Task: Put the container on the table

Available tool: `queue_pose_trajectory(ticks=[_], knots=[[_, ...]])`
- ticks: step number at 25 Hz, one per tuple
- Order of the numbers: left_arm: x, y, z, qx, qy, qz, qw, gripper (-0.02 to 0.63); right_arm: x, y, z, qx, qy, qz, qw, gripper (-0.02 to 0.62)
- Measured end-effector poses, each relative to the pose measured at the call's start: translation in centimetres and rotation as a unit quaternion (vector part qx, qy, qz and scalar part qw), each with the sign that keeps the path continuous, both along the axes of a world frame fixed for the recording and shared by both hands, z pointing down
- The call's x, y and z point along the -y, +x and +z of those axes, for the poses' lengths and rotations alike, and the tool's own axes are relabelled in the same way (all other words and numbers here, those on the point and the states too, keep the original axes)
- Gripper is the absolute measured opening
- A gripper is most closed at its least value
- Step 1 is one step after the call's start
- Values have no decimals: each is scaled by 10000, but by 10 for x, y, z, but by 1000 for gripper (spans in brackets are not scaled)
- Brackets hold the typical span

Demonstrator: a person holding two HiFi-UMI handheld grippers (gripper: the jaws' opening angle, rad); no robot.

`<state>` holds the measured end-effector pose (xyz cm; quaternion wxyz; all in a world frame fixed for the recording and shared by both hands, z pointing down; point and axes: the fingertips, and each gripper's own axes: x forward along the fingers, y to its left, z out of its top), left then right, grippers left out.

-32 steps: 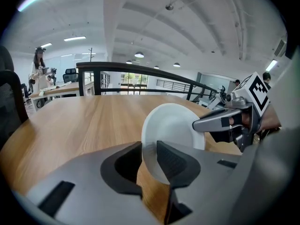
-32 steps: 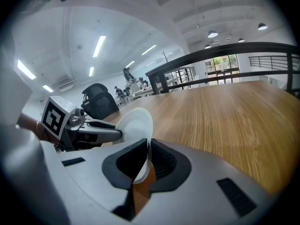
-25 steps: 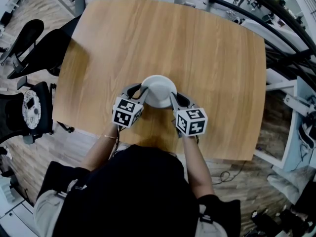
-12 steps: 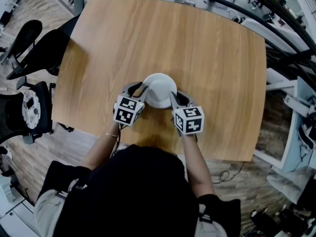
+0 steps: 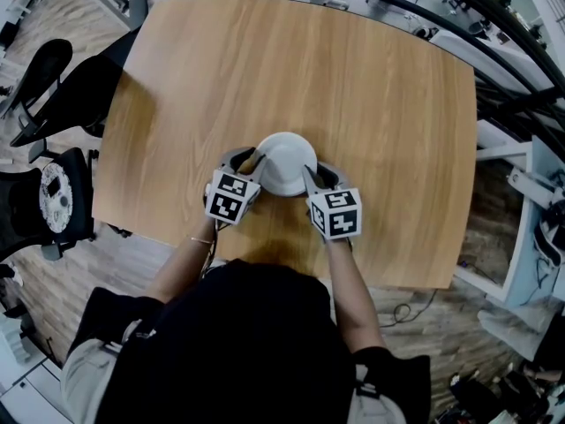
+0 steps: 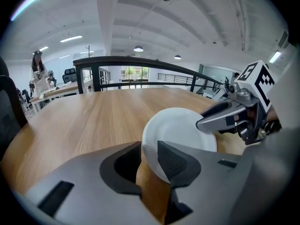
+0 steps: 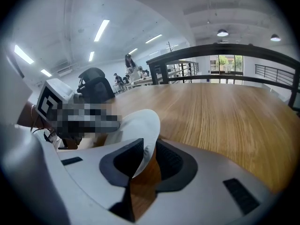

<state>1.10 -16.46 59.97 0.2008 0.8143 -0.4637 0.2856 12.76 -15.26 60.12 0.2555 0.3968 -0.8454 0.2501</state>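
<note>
The container (image 5: 284, 162) is a white paper bowl at the near middle of the wooden table (image 5: 353, 78). It is tipped up in the left gripper view (image 6: 180, 130), its base toward that camera. My left gripper (image 5: 254, 160) is shut on its left rim (image 6: 149, 149). My right gripper (image 5: 309, 177) is at the bowl's right rim. In the right gripper view its jaws (image 7: 149, 151) are opening, and the bowl's rim (image 7: 136, 125) stands between them with a gap beside the right jaw.
Black office chairs (image 5: 53, 78) stand off the table's left edge. A dark curved railing (image 5: 424, 7) runs behind the far edge, with white furniture (image 5: 521, 184) at the right. A person (image 6: 37, 74) stands far off in the room.
The right gripper has rolled slightly, and its marker cube now sits a bit further left. The bowl and the left gripper have stayed where they were.
</note>
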Motion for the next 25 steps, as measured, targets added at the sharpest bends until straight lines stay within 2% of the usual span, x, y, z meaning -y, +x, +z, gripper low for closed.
queue_pose_trajectory(ticks=[7,19,25], knots=[[1,-1,6,106,-94,70,9999,114,3,2,4,-329,75,1,9994,107],[4,0,10,160,-165,131,9996,114,6,7,13,-555,36,126,9984,135],[8,-6,0,87,-19,3,10000,114,4,13,5,-655,44,303,9974,146]])
